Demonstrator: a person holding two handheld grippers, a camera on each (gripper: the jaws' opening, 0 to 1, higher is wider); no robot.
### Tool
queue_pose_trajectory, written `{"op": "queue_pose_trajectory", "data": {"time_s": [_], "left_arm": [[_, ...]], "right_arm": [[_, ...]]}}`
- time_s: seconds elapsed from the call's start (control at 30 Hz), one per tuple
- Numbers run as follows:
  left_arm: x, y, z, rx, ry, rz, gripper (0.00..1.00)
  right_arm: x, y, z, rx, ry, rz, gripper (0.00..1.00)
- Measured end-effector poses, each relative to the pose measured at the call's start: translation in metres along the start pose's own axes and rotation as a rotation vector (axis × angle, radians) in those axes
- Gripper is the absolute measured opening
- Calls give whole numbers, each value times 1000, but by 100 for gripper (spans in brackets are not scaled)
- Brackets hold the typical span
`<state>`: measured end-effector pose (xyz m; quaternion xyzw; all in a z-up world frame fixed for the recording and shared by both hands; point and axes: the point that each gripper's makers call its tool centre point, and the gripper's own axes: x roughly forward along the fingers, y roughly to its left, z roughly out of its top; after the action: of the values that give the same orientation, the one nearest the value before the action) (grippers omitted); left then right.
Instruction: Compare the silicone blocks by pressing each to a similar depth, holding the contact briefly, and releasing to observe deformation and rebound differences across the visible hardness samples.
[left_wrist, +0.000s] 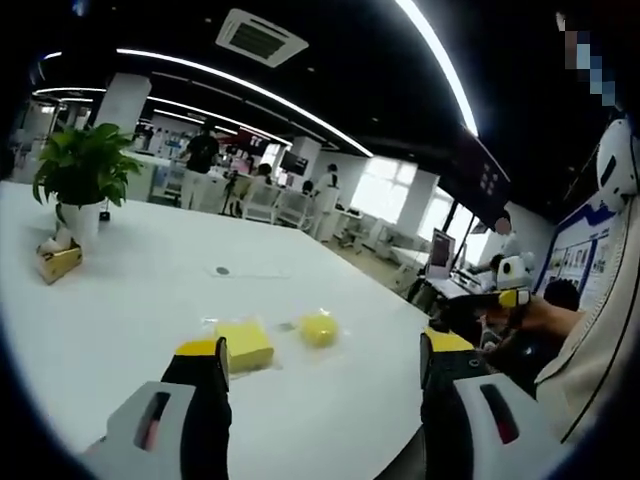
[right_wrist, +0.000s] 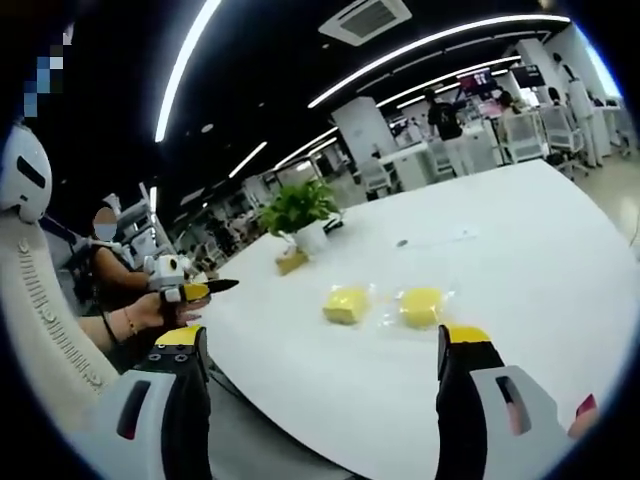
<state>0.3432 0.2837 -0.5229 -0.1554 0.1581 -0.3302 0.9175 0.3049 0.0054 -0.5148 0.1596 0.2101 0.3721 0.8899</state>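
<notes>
While both blocks (right_wrist: 346, 304) (right_wrist: 421, 306) lie untouched near the plant (right_wrist: 300, 212), each gripper (left_wrist: 322, 365) (right_wrist: 322, 355) hangs wide open and empty, so pressing likely hasn't begun; next, lower onto one.

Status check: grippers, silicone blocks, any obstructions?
Left gripper and right gripper open, off the table. Two yellow blocks untouched. Path clear.

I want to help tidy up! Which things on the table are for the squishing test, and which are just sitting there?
For the job:
- square yellow block
- round yellow block
- left gripper, open
- right gripper, open

Just sitting there:
- potted plant
- small yellowish box beside the pot
</notes>
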Motion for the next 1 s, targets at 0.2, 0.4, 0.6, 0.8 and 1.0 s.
{"op": "queue_pose_trajectory", "data": {"time_s": [0.2, 0.4, 0.6, 0.8, 1.0], "left_arm": [[18, 17, 2, -33, -4, -10, 76], [40, 35, 2, -49, 3, -20, 80], [57, 57, -3, -74, 27, -32, 79], [73, 80, -13, -118, 44, -27, 77], [88, 106, -16, -178, 29, -18, 77]], "right_arm": [[2, 0, 7, -7, -18, -22, 86], [6, -5, 12, -3, -29, -46, 87], [13, -9, 8, 14, -9, -57, 85], [17, -14, 8, 22, -2, -71, 85], [22, -21, 5, 32, 16, -81, 85]]}}
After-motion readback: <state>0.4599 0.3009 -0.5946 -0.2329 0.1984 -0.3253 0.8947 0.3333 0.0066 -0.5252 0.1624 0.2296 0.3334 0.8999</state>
